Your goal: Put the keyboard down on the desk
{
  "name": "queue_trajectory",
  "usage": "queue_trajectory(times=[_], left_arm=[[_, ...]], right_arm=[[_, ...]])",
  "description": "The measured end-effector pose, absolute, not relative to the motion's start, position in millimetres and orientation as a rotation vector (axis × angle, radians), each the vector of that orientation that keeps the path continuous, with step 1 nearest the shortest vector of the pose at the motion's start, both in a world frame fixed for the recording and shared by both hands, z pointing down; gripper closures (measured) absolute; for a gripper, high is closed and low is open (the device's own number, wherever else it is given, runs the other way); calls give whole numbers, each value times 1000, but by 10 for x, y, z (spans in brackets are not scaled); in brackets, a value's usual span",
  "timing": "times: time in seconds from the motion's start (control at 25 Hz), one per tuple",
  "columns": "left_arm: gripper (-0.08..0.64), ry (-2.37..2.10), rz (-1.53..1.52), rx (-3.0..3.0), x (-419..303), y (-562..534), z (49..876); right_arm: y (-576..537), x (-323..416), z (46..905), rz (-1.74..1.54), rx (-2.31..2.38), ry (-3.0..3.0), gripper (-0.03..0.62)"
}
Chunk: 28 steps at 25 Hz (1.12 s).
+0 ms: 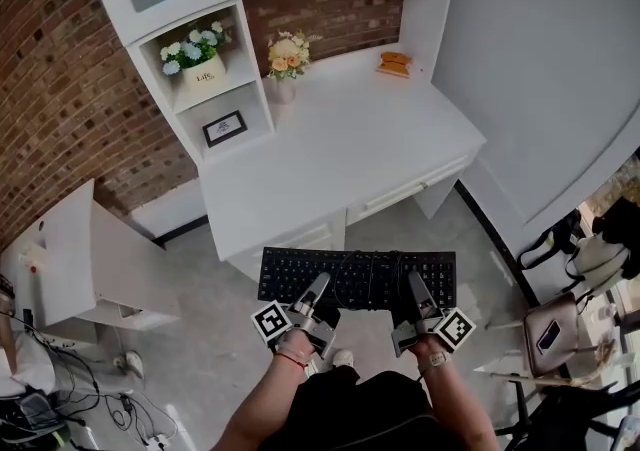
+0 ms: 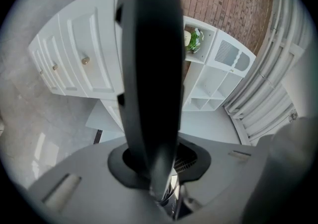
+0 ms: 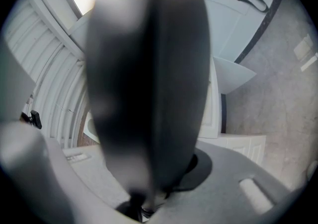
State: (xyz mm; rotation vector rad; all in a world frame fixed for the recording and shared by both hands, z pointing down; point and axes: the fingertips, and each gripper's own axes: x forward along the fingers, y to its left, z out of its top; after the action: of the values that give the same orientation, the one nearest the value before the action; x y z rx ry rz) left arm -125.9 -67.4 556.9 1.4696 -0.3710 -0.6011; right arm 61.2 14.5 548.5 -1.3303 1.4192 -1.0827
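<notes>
- Head view: black keyboard (image 1: 358,277), full-size, held level in the air over the grey floor, just short of the near edge of the white desk (image 1: 330,154) and not yet above it. A dark cable (image 1: 378,265) lies bundled on the keys right of the middle.
- Head view: left gripper (image 1: 314,295) clamps the near long edge left of centre, and right gripper (image 1: 416,295) clamps the same edge right of centre. Each has one jaw over the keys.
- Head view: the middle of the desk top is bare. A flower vase (image 1: 284,63) and a small orange item (image 1: 395,63) stand at the far side, well apart from the keyboard.
- Left gripper view: the keyboard's edge fills the middle as a dark slab, with the jaws partly closed and pressed onto it. White desk drawers show beyond.
- Right gripper view: the same dark slab, blurred by closeness, with the jaws partly closed and gripping it.
- Handling, by judgement: a rigid plastic body, light to moderate in weight and long, so it would tip if held at one point. The two spread holds on the long edge suit it. The keycaps give under pressure and the smooth casing may slip. The loose cable could snag or get trapped underneath.
</notes>
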Motion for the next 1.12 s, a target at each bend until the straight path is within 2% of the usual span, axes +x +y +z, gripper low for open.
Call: queue_trajectory(times=[0.64, 1.12], left_arm=[[488, -455, -624, 1434, -1070, -1190, 5809], [485, -557, -685, 1384, -451, -1889, 5940]], right_arm=[[-568, 855, 5783, -1202, -1276, 1456, 503], [-1517, 1519, 5895, -1328, -1213, 1531, 503]])
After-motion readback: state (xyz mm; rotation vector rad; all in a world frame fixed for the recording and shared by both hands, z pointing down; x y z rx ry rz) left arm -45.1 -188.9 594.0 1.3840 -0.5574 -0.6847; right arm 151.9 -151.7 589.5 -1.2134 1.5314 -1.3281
